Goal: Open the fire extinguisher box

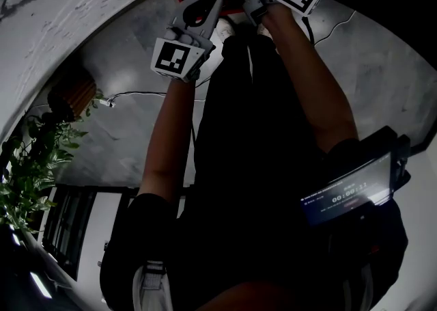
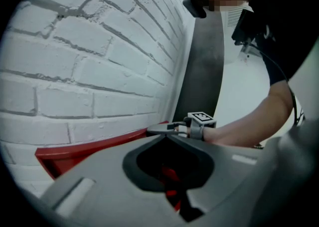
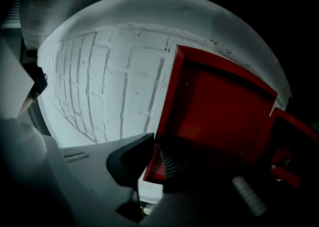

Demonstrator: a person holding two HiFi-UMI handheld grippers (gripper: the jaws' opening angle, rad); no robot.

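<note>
Box door (image 3: 214,106) looks swung open already, its lower edge pinched in the right gripper (image 3: 158,153). The left gripper (image 2: 167,134) beside it seems closed, probably empty.

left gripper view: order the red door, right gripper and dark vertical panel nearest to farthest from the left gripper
1. red door: left side, edge in the left gripper.
2. right gripper: centre, just past the tips.
3. dark vertical panel: upper centre, well behind both.
</note>
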